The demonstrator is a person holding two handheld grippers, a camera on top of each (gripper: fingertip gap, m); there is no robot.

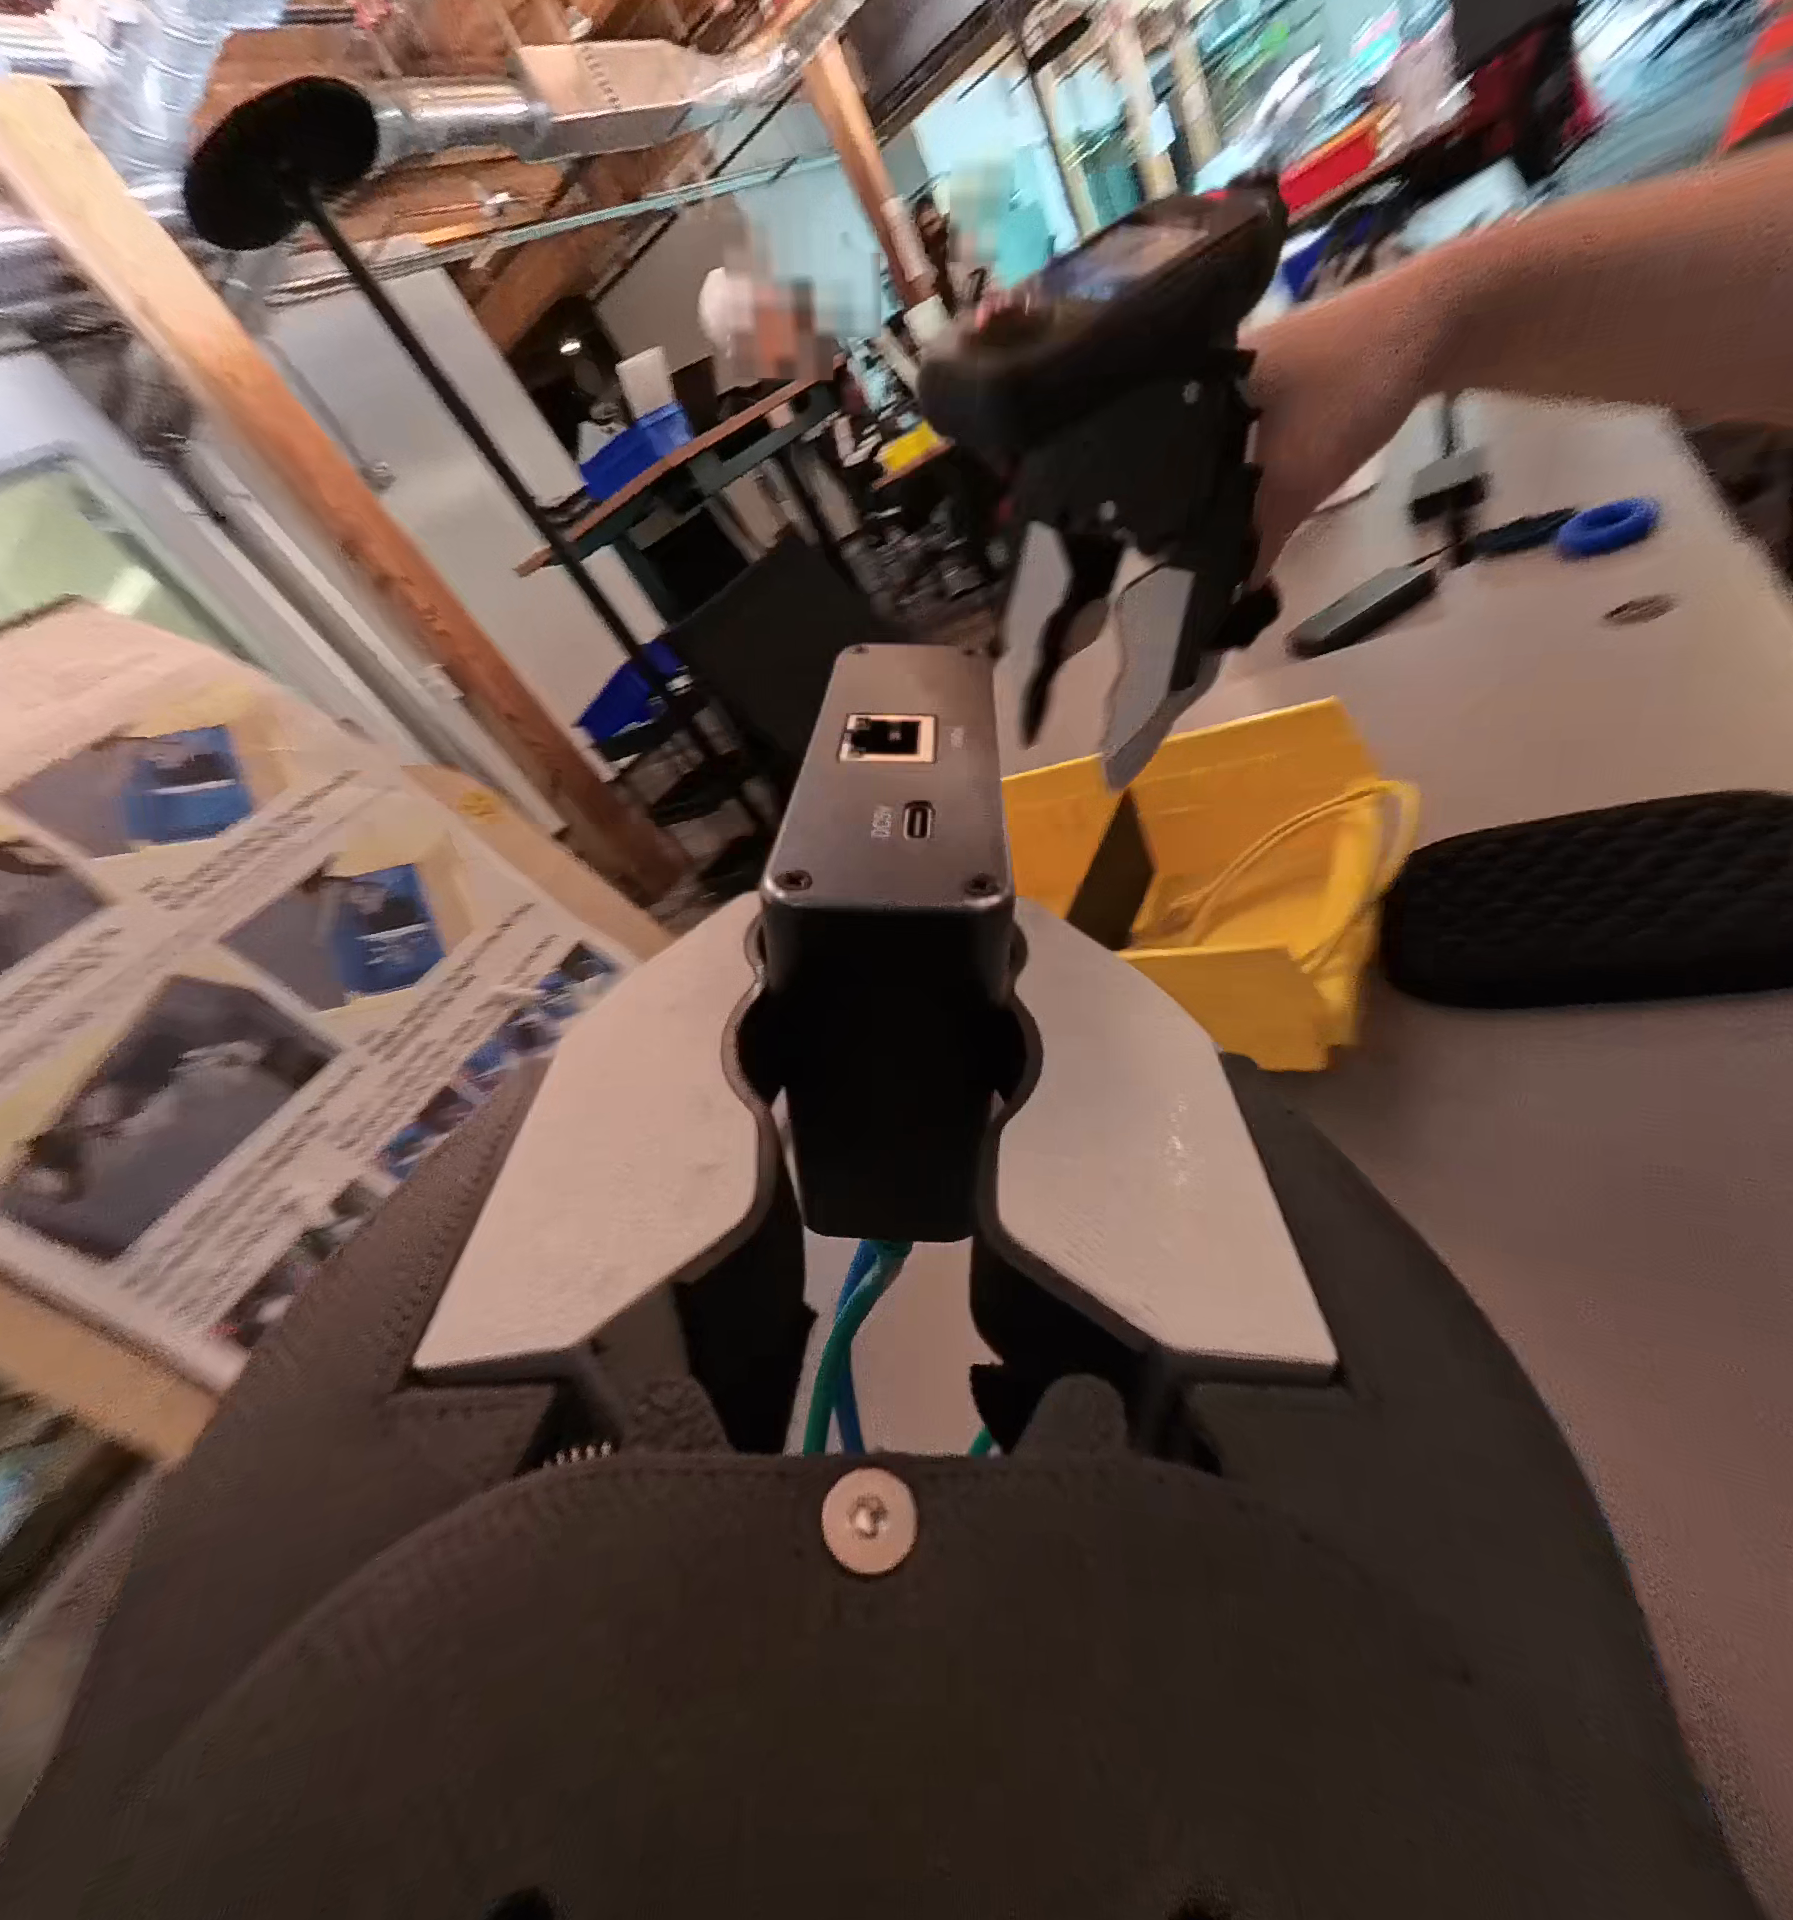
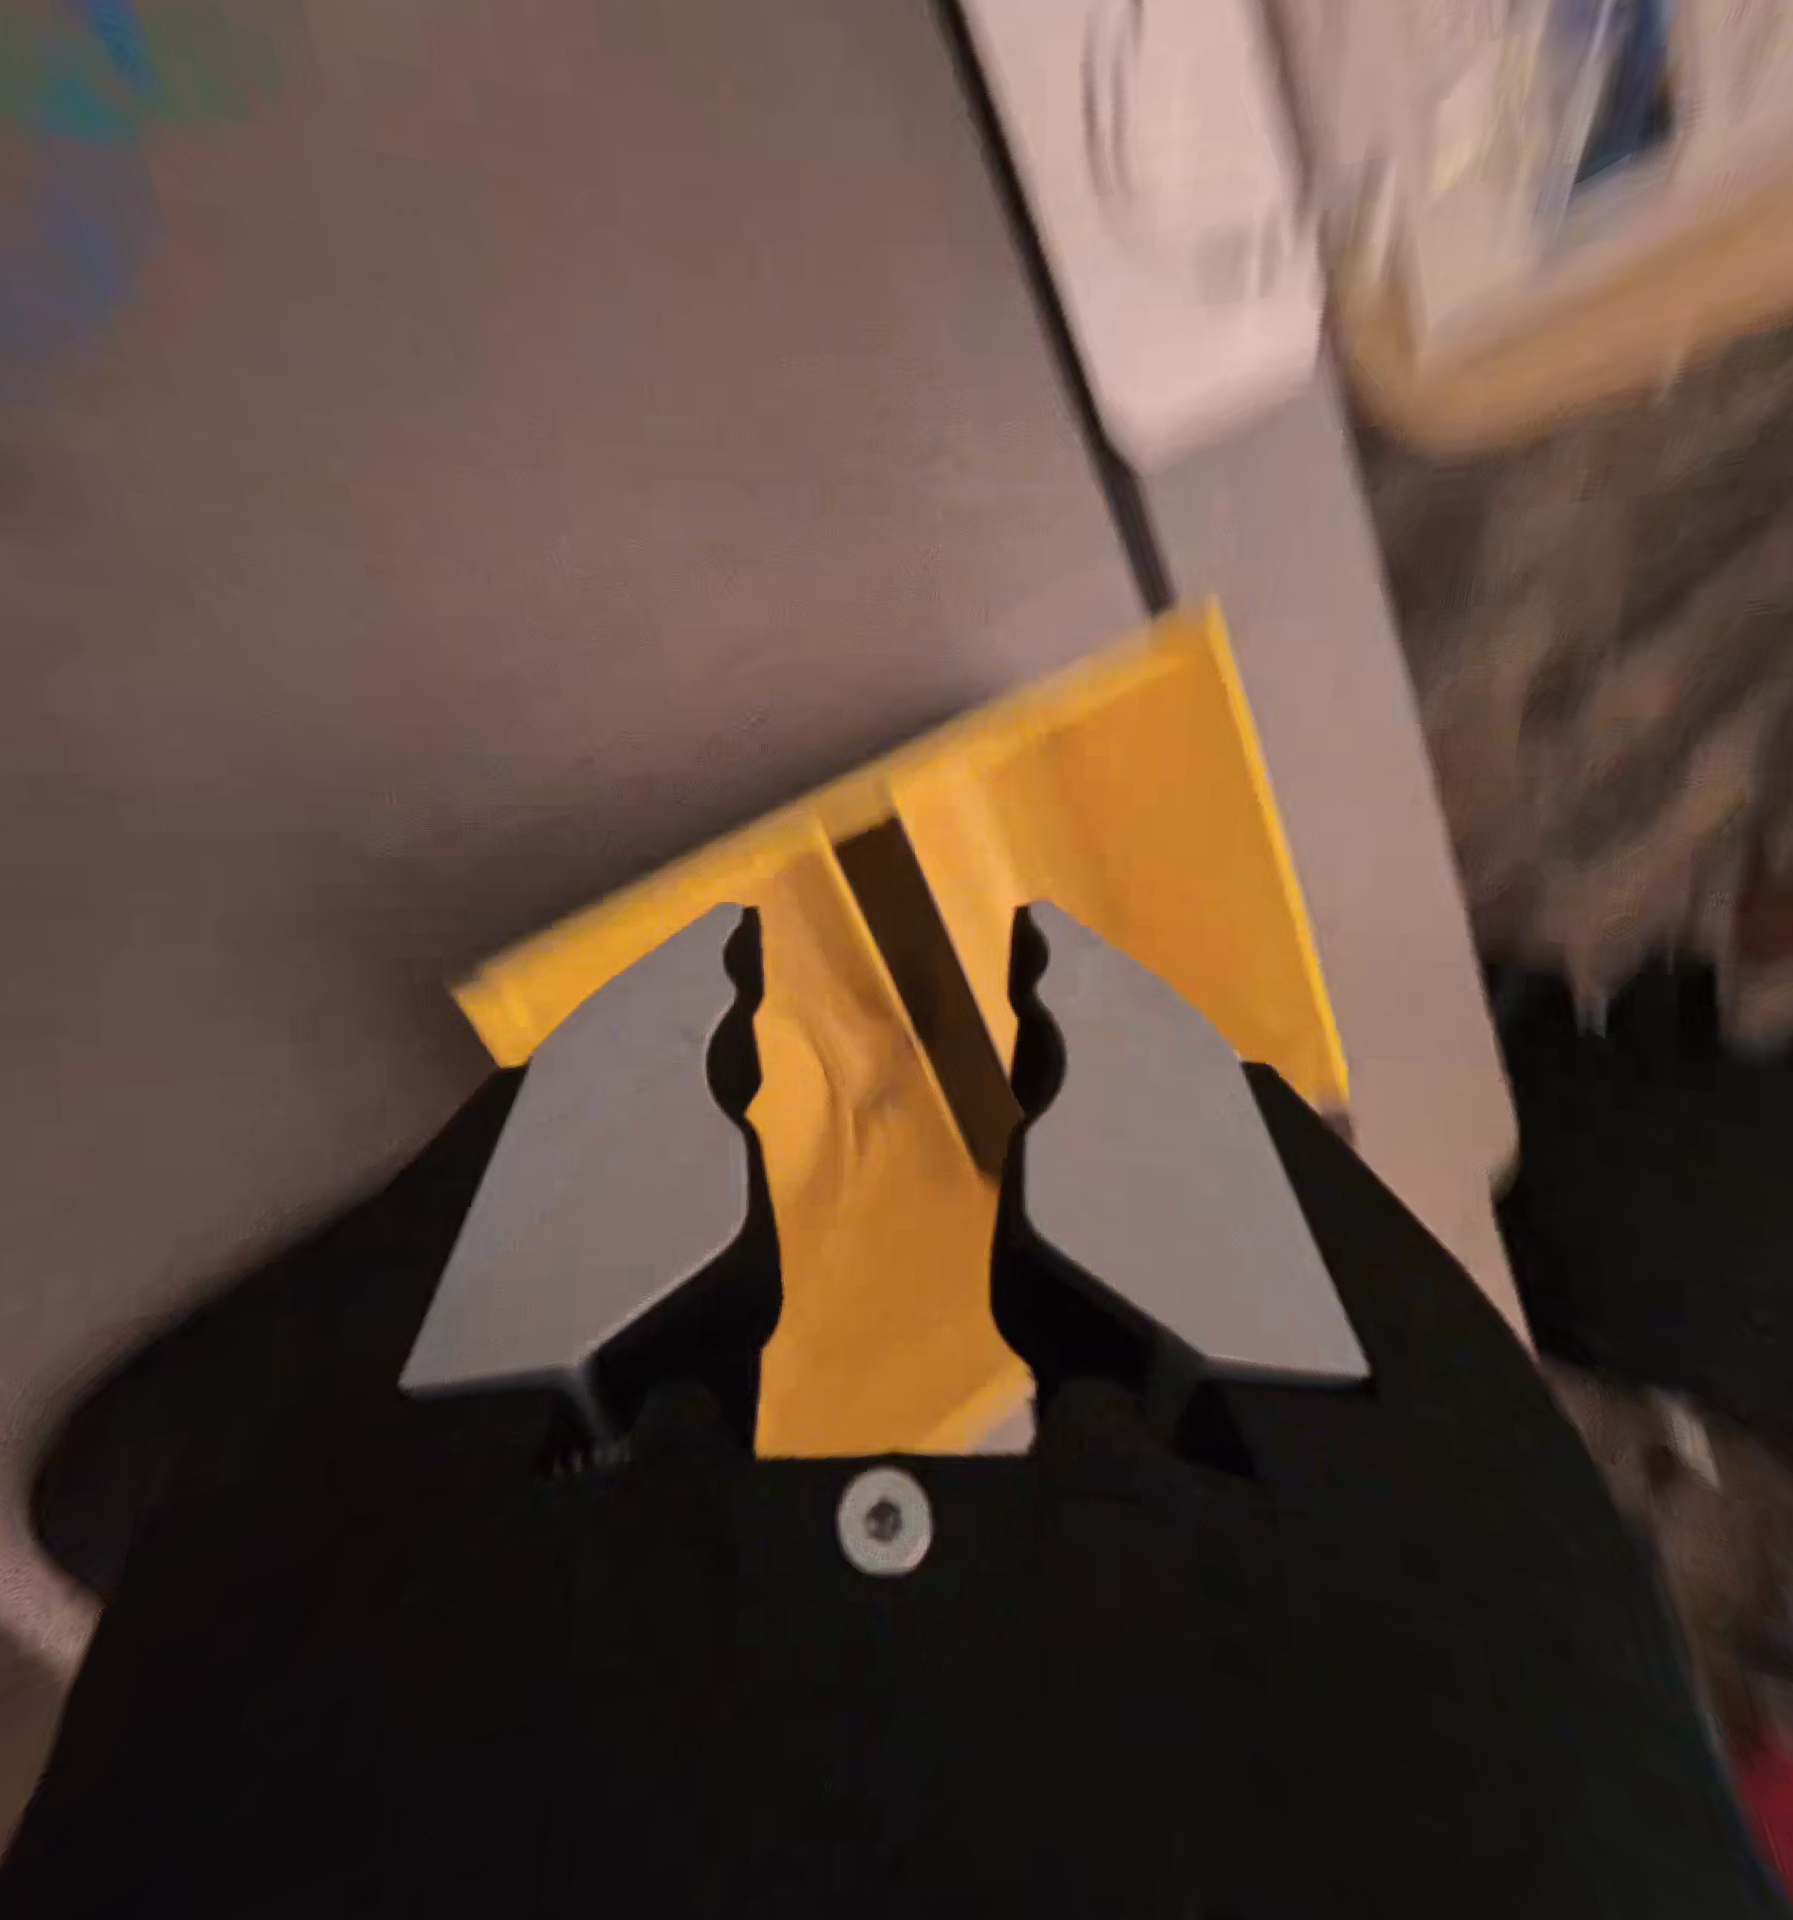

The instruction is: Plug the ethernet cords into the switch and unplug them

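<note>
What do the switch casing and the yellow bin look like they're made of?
Switch, clamped in the left claw: probably metal or hard plastic, black matte finish; the end plate is fixed with small corner screws and has crisp edges. Yellow bin: moulded plastic by its look, uniform opaque colour, thin ribbed walls, slight sheen.

Grey table (image 1: 1557, 1195) with yellow bin (image 1: 1256, 935), black mesh pad (image 1: 1619, 894), blue ring (image 1: 1609, 527).
</note>
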